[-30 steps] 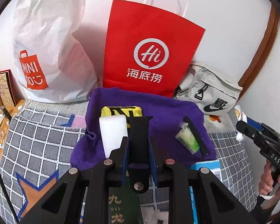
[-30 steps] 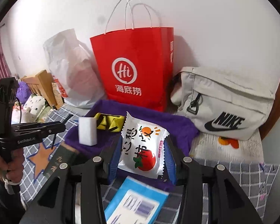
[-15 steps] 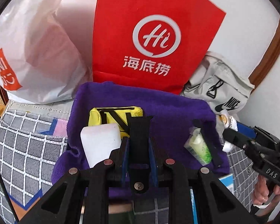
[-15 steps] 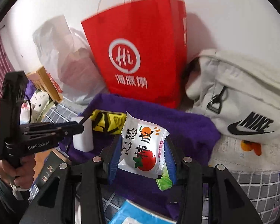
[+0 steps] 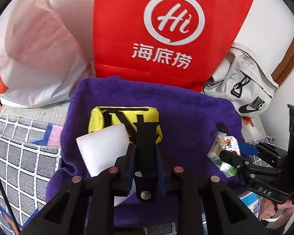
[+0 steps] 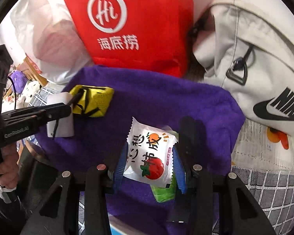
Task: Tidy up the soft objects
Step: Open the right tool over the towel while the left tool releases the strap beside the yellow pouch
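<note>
A purple towel (image 5: 186, 113) lies spread on the checked bedcover, also in the right wrist view (image 6: 156, 98). On it sit a yellow pouch (image 5: 115, 115), a white sponge block (image 5: 102, 148) and a green packet (image 5: 215, 154). My left gripper (image 5: 145, 146) is shut on a black strap (image 5: 146, 143), just above the sponge and pouch. My right gripper (image 6: 150, 164) is shut on a white snack packet (image 6: 150, 154) with a tomato print, held low over the towel's right part, above the green packet (image 6: 164, 192).
A red paper bag (image 5: 166, 33) stands behind the towel. A white plastic bag (image 5: 35, 49) is at the left, a grey Nike bag (image 6: 254, 58) at the right. The checked bedcover (image 5: 19, 156) surrounds the towel. A blue packet (image 5: 250, 201) lies at the towel's front right.
Both grippers have moved forward and down over the purple towel. The right gripper carried the snack packet over the green packet. The left gripper still holds the black strap.
</note>
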